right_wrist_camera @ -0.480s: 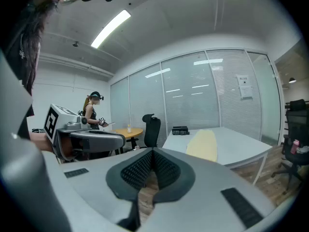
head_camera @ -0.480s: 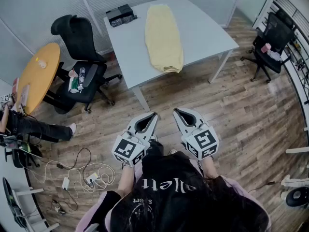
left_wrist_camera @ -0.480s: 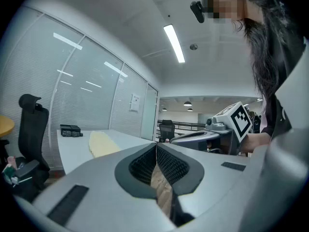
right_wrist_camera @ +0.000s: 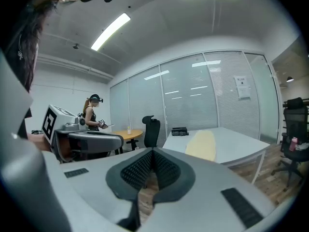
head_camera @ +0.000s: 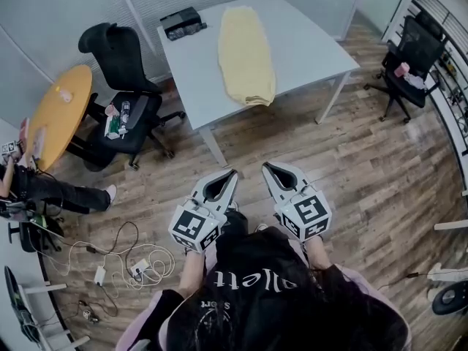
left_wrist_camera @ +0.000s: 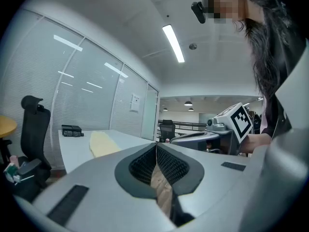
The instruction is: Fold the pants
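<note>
- Standing on the wood-plank floor (head_camera: 365,174), well apart from the white table (head_camera: 314,46), the person has not started folding; the step in hand reads as the approach.
- Smooth and hard, the table top is a plain rectangle on thin legs, with bare room on both sides of the garment.
- On that top lie the pants (head_camera: 246,50): pale yellow, soft matte cloth in one long narrow strip, perhaps laid leg on leg, though from this far off that is unclear.
- Next, I judge, comes walking up, opening both jaws and pinching the cloth's ends.
- Side by side at waist height, the left gripper (head_camera: 232,172) and right gripper (head_camera: 269,168) are grey shells whose black ribbed pads are pressed together on nothing.
</note>
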The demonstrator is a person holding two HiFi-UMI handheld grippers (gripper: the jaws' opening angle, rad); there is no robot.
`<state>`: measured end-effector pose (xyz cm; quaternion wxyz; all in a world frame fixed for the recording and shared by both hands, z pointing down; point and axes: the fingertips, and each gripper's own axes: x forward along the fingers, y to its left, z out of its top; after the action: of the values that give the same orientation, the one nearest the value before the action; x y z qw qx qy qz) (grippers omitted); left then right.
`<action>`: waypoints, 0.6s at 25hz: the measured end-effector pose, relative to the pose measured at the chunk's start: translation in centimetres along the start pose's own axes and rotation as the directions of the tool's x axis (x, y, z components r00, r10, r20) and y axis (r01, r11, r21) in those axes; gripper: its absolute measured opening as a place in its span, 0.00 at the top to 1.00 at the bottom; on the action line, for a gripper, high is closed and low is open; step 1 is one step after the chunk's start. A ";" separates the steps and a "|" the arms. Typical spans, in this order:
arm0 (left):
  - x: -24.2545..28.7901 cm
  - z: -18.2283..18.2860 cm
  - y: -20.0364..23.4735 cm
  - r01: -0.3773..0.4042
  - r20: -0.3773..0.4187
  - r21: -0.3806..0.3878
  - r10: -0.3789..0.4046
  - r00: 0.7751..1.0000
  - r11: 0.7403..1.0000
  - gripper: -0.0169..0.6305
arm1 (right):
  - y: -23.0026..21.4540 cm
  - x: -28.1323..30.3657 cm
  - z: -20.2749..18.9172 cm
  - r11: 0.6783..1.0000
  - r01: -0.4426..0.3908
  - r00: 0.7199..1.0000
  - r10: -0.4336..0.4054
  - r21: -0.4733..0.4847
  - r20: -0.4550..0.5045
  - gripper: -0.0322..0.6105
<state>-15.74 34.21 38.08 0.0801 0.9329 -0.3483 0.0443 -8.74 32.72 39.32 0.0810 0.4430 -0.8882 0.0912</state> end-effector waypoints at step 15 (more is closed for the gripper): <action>0.5 -0.5 -1.4 0.007 -0.034 0.005 -0.007 0.999 1.000 0.94 | -1.0 -1.2 -0.7 0.998 0.002 1.000 -0.003 0.065 0.017 0.92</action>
<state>-14.47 34.98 38.50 0.0838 0.9334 -0.3437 0.0607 -7.13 33.25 39.85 0.0590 0.4472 -0.8849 0.1164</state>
